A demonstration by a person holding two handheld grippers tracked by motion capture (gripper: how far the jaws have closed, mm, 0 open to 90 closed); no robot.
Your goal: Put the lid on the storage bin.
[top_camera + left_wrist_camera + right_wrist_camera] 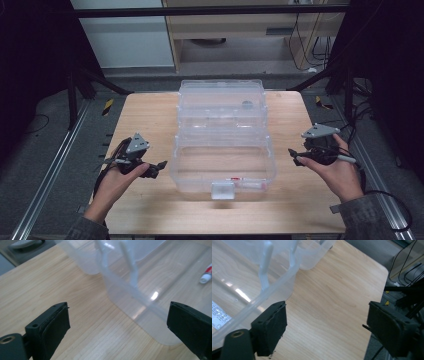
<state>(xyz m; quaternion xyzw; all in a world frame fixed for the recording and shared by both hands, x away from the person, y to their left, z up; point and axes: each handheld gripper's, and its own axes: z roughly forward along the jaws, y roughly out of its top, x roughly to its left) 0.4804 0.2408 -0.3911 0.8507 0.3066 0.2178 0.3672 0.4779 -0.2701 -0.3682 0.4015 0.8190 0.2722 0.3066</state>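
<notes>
wooden table (pixel 150 115) inside a dark-framed rig, grey floor and a pale cabinet behind. a clear plastic storage box (pixel 222 165) sits mid-table with its lid (pixel 221 100) swung open and lying back on the far side. inside the box, near the front wall, lies a small white tube (pixel 247 183) with red print; a small round grey thing rests on the open lid, too small to identify

left gripper (pixel 156 166): held just off the left wall of the box, not touching. in the left gripper view its jaws stand wide apart, nothing between them but bare table and the box's near corner (pixel 150 322), with the tube's cap (pixel 206 277) visible through the wall

right gripper (pixel 295 155): held off the right wall of the box, apart from it. in the right gripper view its jaws are spread with only table between them; the box's rim (pixel 262 302) passes beside one jaw without contact

judgement: both grippers flank the box empty, so the step in hand looks like an approach or a pause between moves, either toward the lid to close it or toward the tube

next move calls for: if closing, reach both grippers to the far lid edge and fold it forward evenly; if fetching the tube, one gripper must come in over the rim, tilted down, to pinch it
</notes>
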